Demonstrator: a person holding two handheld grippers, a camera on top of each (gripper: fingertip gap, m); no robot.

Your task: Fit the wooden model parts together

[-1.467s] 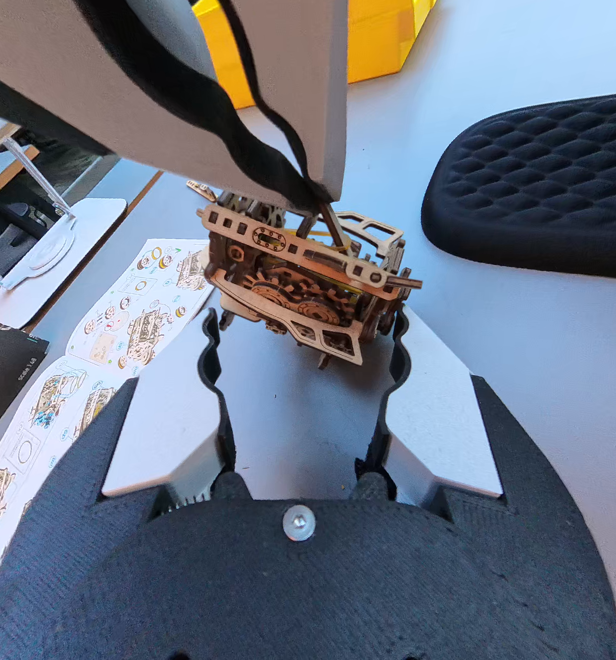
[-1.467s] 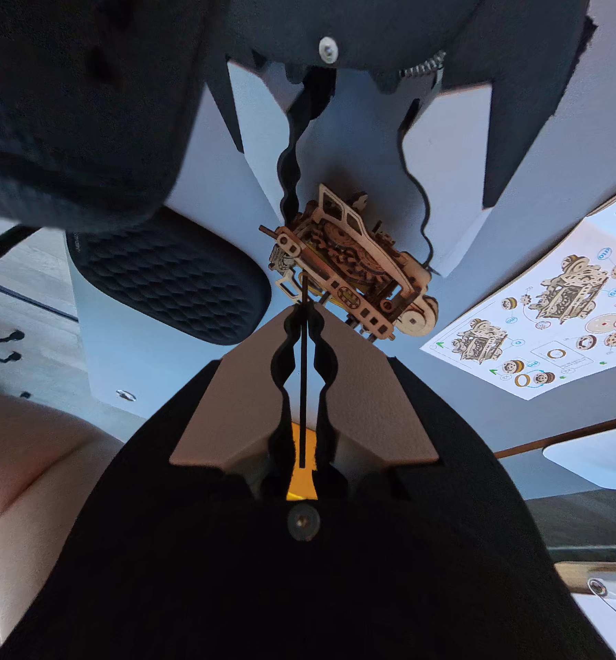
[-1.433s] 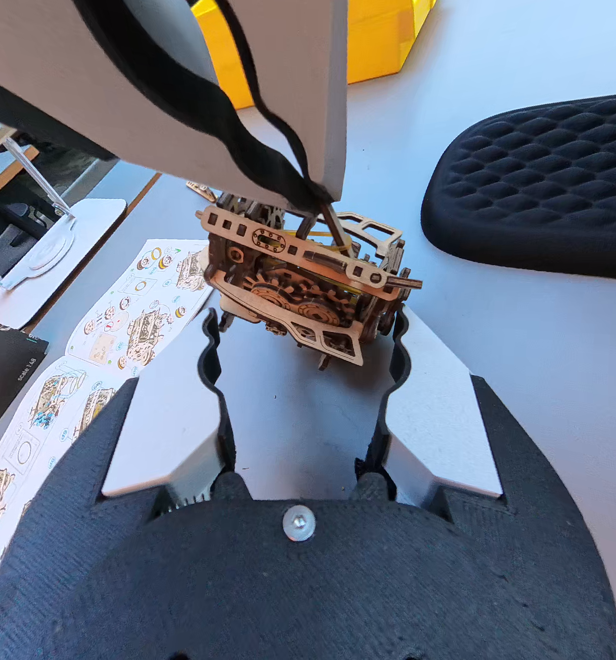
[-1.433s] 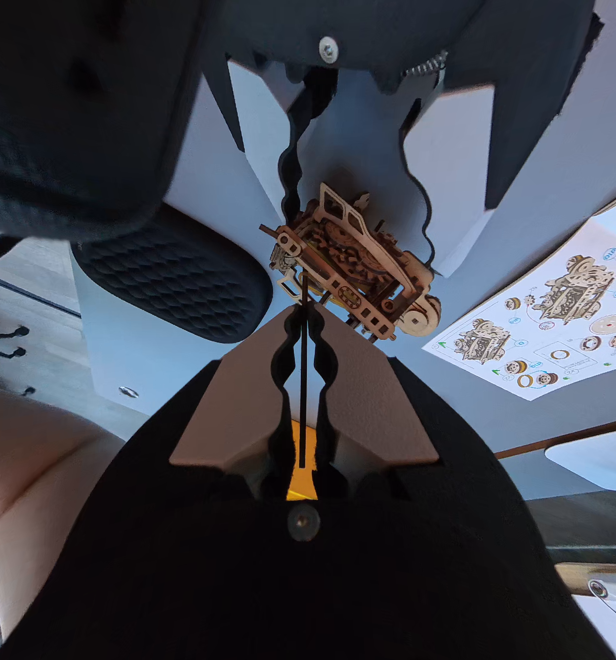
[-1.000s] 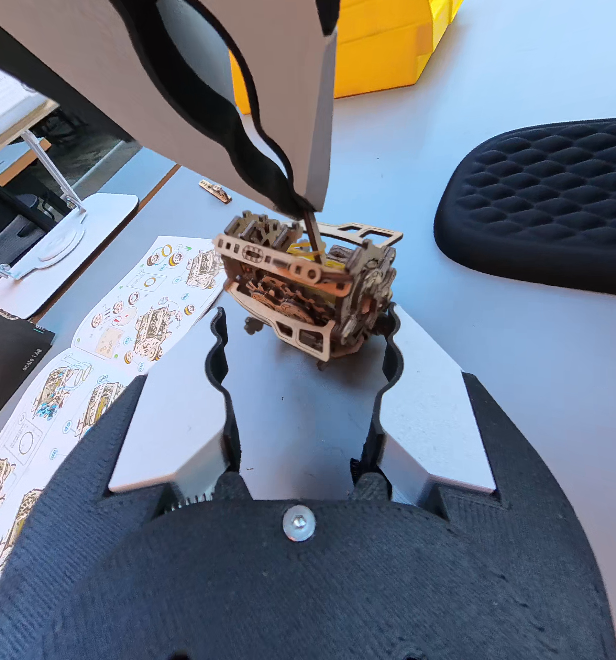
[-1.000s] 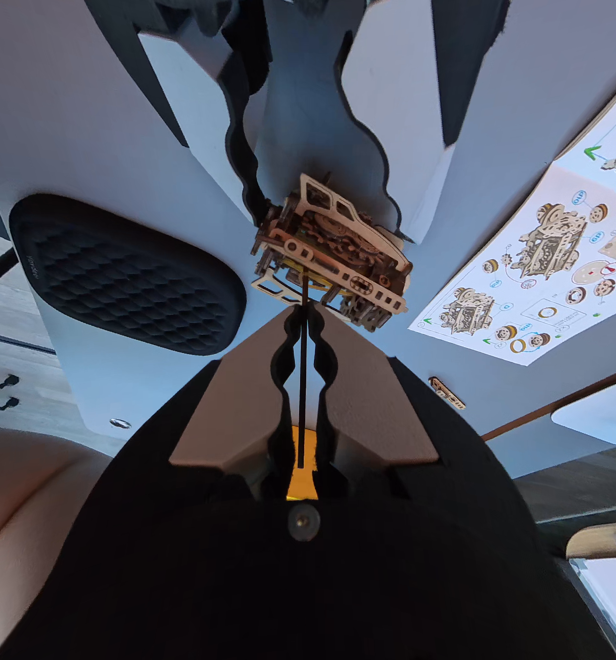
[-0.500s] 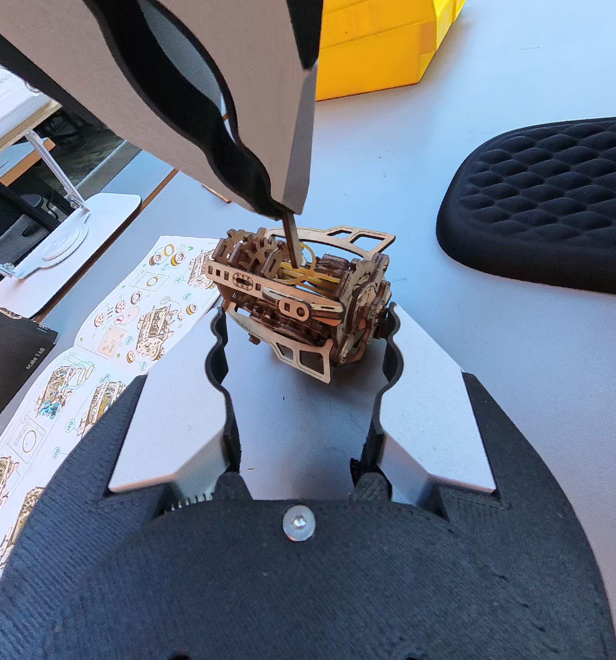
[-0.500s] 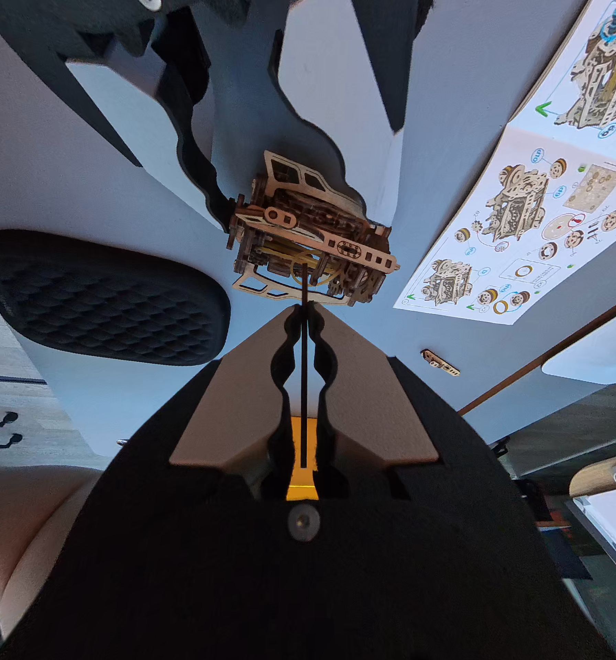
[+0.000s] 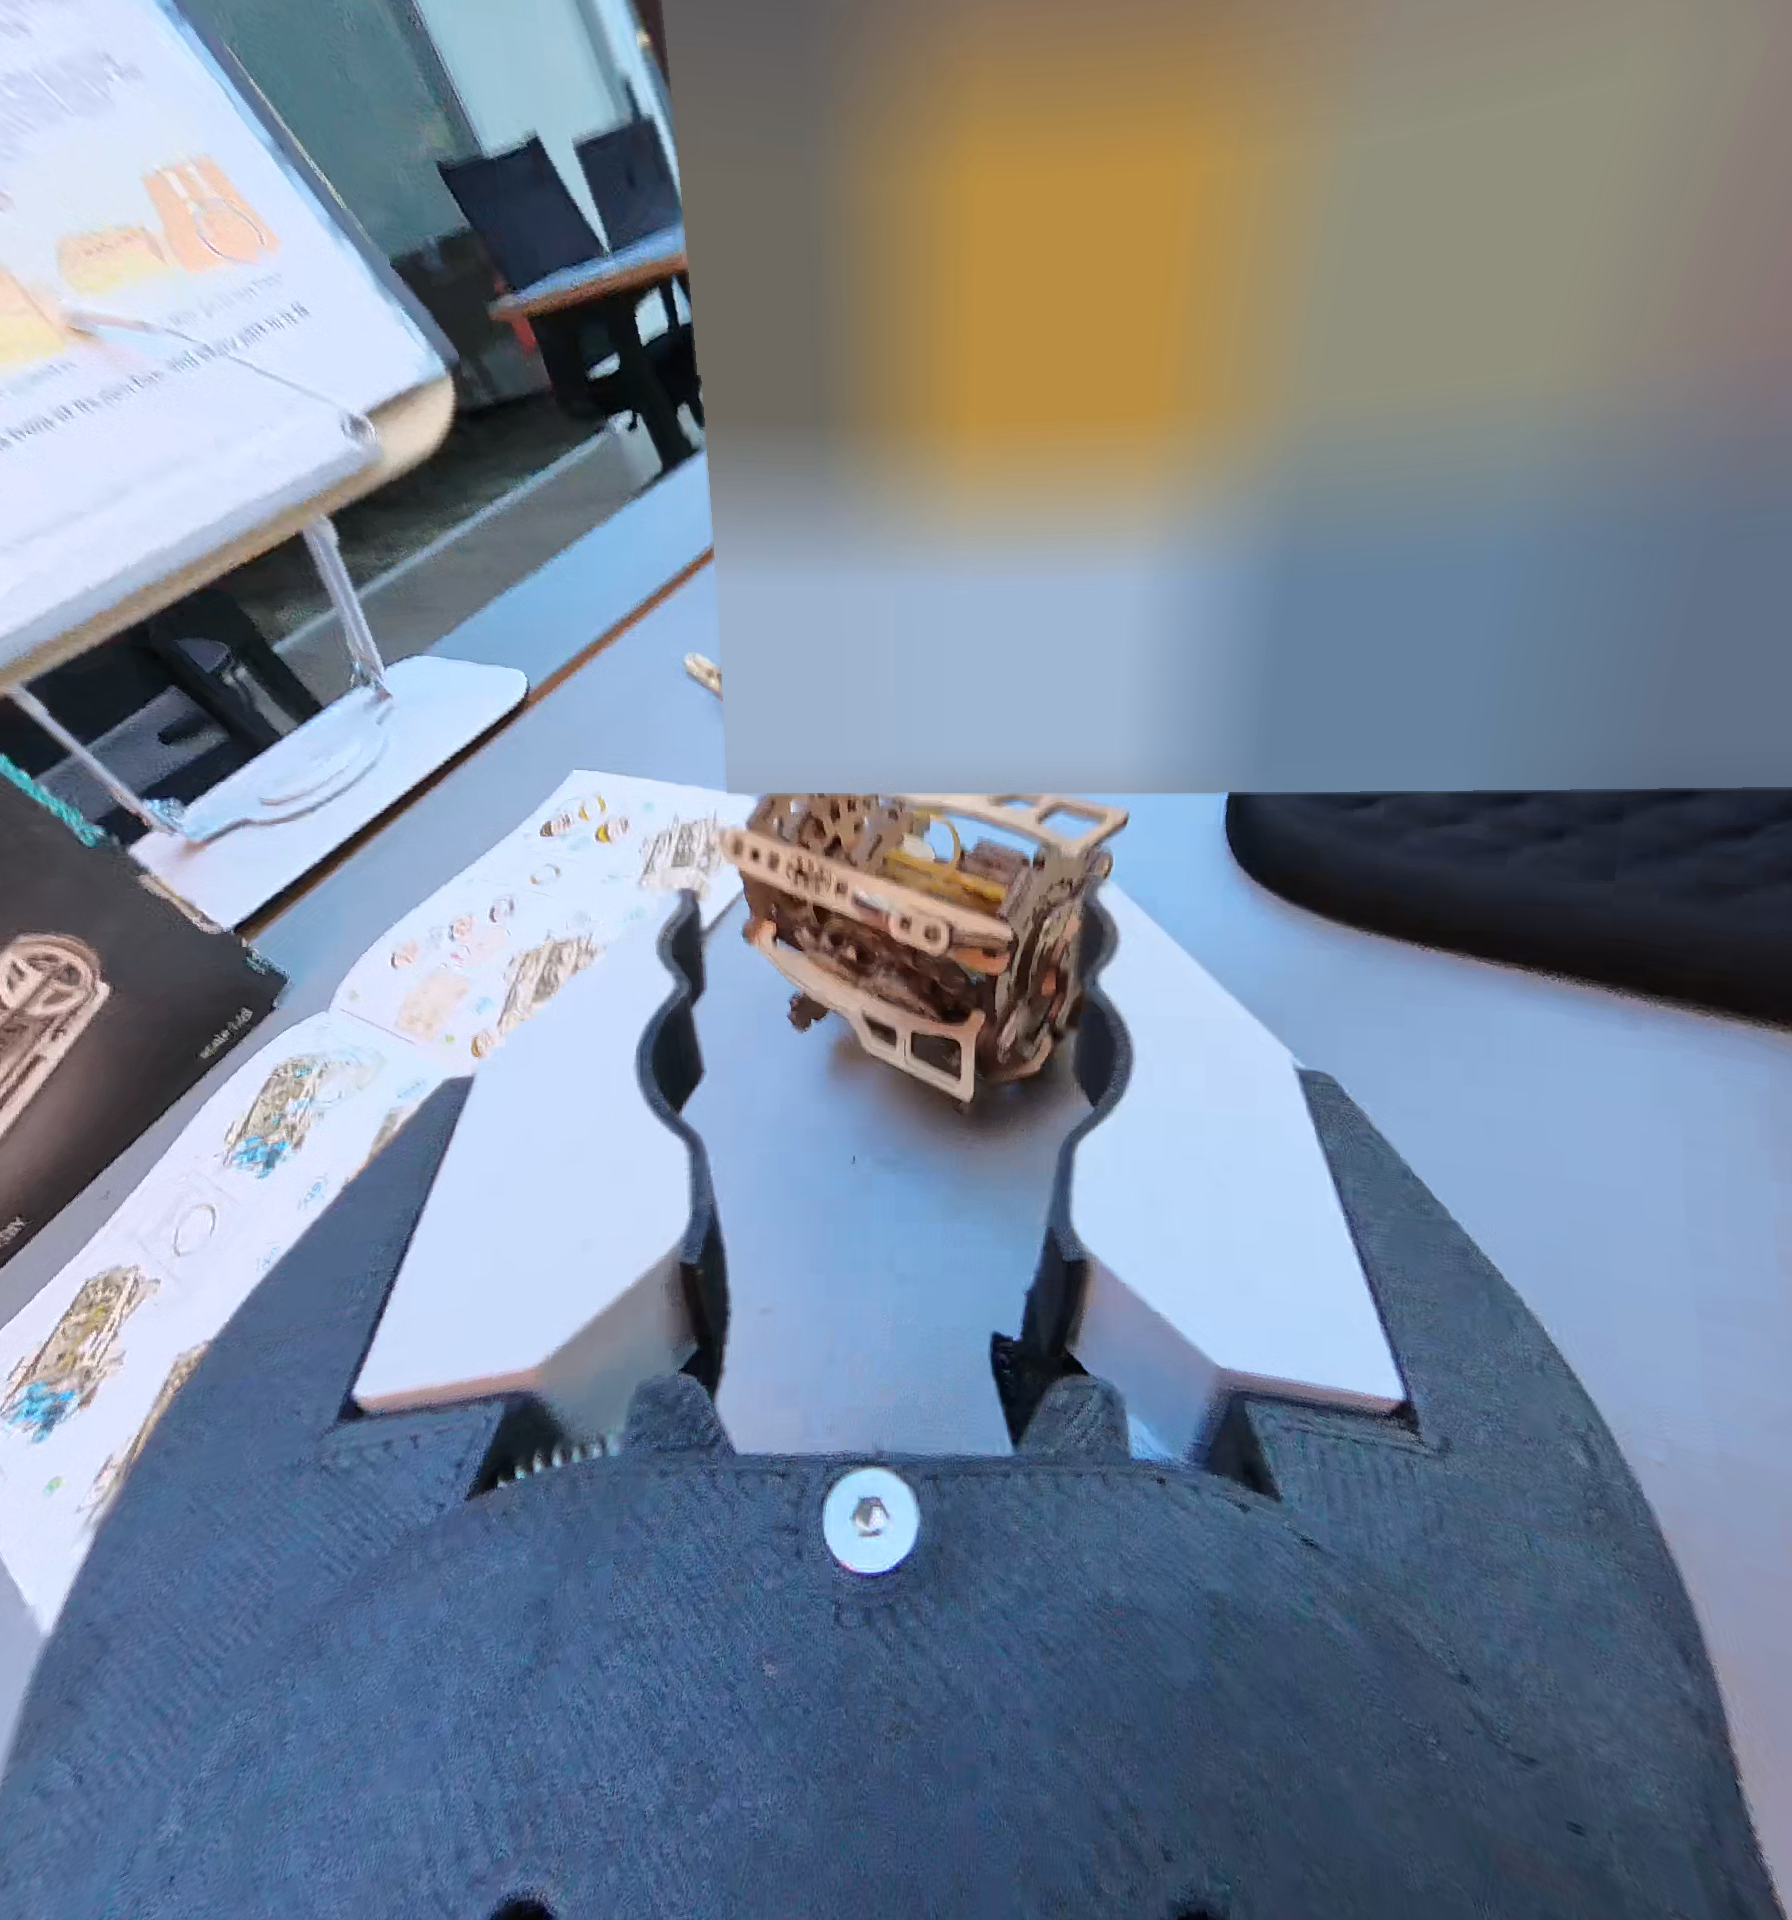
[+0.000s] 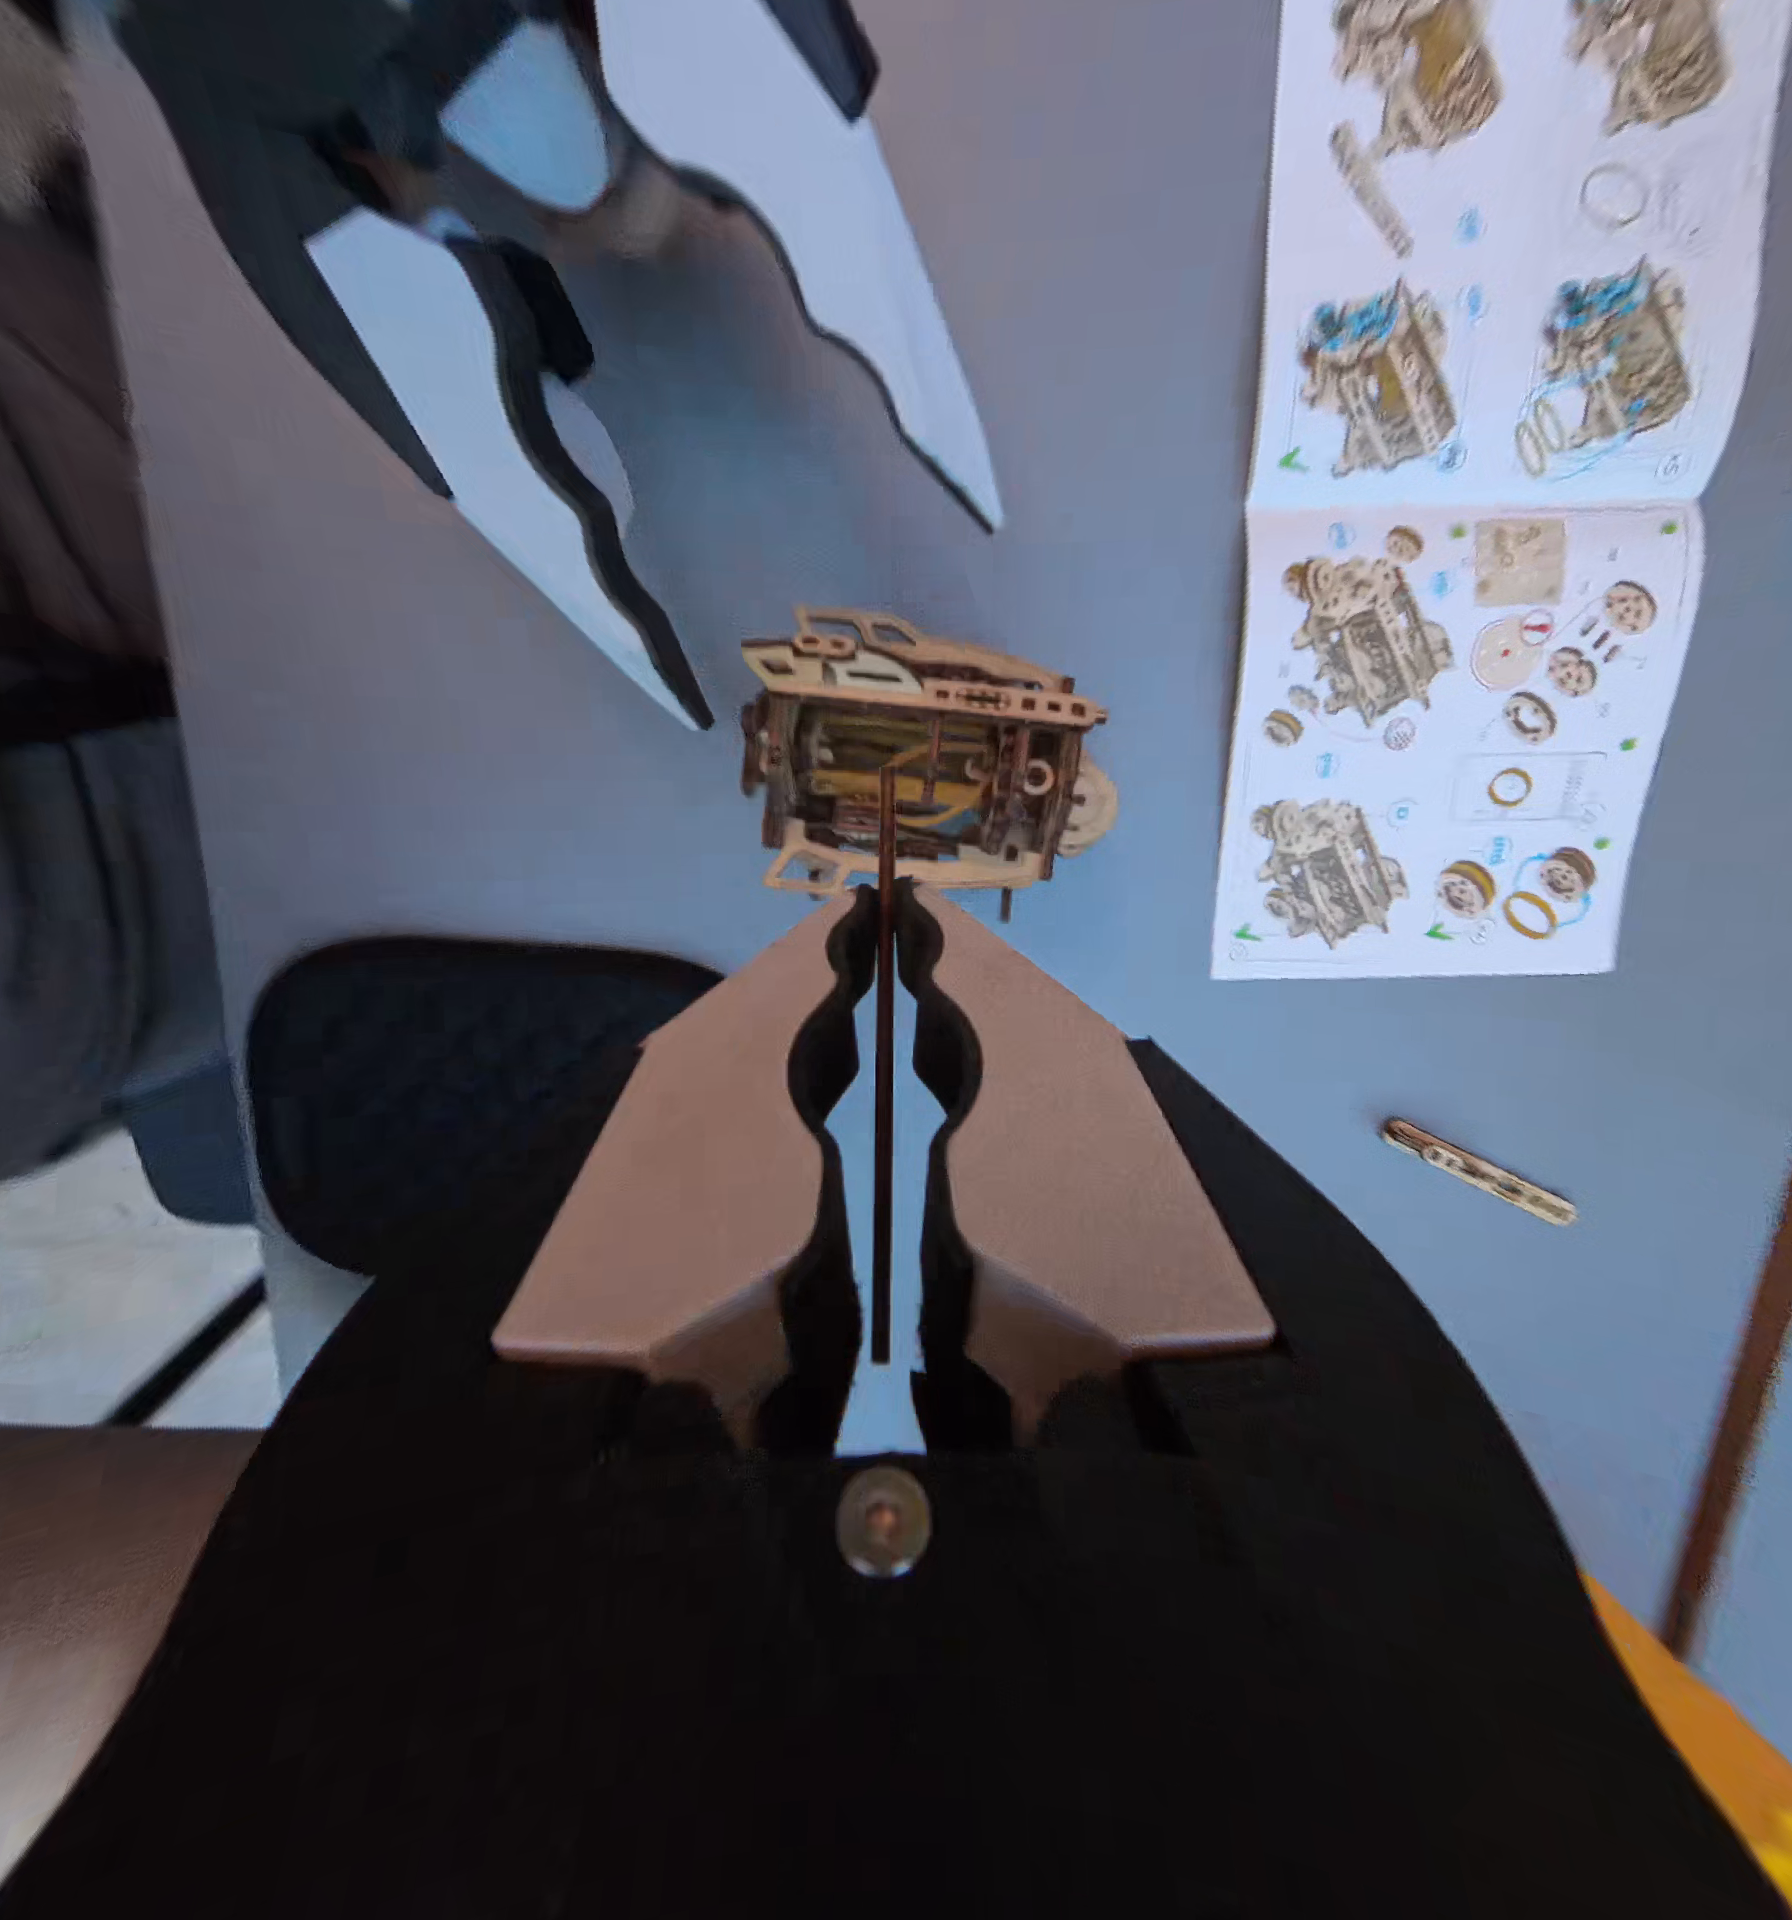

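Note:
The wooden gear model (image 9: 923,935) stands on the grey table between my left gripper's (image 9: 887,935) open fingertips, nearer the right one; I cannot tell whether it touches it. My right gripper (image 10: 881,894) is shut on a thin dark stick (image 10: 881,1122). The stick's tip reaches into the model (image 10: 923,748) among its yellow bands. In the right wrist view the left gripper's fingers (image 10: 435,343) point down beside the model's left end, spread apart. A blurred patch hides the right gripper in the left wrist view.
An instruction sheet (image 9: 456,987) (image 10: 1443,727) lies beside the model. A black box (image 9: 40,1039) and a document stand (image 9: 144,312) sit further left. A black mat (image 9: 1546,904) (image 10: 456,1091) lies on the other side. A small wooden strip (image 10: 1479,1172) and a yellow bin (image 10: 1754,1766) lie beyond.
The right gripper has swung round over the model with the stick still in it. The model has turned and settled more level. The left gripper stays open around it.

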